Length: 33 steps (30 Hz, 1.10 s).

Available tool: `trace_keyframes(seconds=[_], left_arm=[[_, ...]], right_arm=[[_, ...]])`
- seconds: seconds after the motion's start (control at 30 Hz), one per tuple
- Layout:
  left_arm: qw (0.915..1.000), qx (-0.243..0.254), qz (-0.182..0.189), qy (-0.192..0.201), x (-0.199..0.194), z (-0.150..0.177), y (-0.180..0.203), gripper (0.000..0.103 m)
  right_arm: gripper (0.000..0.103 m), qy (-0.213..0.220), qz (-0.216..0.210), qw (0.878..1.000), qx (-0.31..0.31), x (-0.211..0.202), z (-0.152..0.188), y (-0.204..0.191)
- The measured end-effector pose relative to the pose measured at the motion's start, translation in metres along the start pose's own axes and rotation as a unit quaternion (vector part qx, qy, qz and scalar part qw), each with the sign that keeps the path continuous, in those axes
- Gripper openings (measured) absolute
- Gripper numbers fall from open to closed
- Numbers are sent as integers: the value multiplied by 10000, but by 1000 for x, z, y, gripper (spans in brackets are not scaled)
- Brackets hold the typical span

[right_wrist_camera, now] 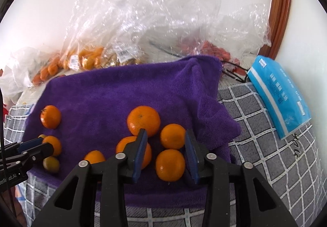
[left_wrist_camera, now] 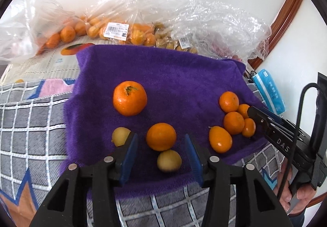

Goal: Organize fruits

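While a large orange [left_wrist_camera: 130, 97] sits far left on the purple towel [left_wrist_camera: 173, 75], the left gripper [left_wrist_camera: 161, 145] stands released around a smaller orange [left_wrist_camera: 161, 136]; rightward, the right gripper [right_wrist_camera: 166, 150] hangs released over clustered tangerines [right_wrist_camera: 170, 165].

Bright, even daylight on both my cams; white wall [right_wrist_camera: 51, 2] behind is blown out. Glare sparkles on plastic bags [right_wrist_camera: 155, 14] ahead of my claws. Fruit shadows on purple towel [left_wrist_camera: 173, 75] soft & short. Fisheye bends grid blanket [right_wrist_camera: 265, 124] at edges, black vignette in corners. Far bags slightly blurry; near stuff sharp.
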State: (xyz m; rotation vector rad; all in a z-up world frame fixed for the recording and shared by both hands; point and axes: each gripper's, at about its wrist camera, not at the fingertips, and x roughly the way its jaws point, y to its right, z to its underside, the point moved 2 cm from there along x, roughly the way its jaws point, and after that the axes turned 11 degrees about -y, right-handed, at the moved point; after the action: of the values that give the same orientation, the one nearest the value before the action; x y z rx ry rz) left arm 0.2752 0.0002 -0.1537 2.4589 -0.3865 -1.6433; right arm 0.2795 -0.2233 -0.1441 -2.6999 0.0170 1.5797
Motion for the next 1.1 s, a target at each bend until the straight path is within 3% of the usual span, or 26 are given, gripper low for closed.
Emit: trace_keyframes(seconds=[0.17,0.37,0.6,0.77,0.8,0.93,1.1], left_arm=[[9998,-28,-56,168,-32,8,6,56],[9975,-96,-425,560,-74,32,9,56],[9950,-177,-401,896,-125,68,13,56],[9901,-10,-649,1241,-160,103,26,57],[9896,4,-658,1281,-166,110,28,62],[9869,40,-600,1499,-189,135,37,82],[9798,151,-686,1873,-217,164,49,96]], right_arm=[[45,119,0,9999,85,-30,7,-6],[45,156,-82,9998,131,-78,23,-10],[46,349,-108,9991,216,-141,59,-11],[72,573,-204,9977,283,-176,87,-9],[78,640,-217,9973,303,-184,94,-9],[82,824,-180,9959,334,-207,115,-7],[90,966,-119,9946,367,-231,139,-4]])
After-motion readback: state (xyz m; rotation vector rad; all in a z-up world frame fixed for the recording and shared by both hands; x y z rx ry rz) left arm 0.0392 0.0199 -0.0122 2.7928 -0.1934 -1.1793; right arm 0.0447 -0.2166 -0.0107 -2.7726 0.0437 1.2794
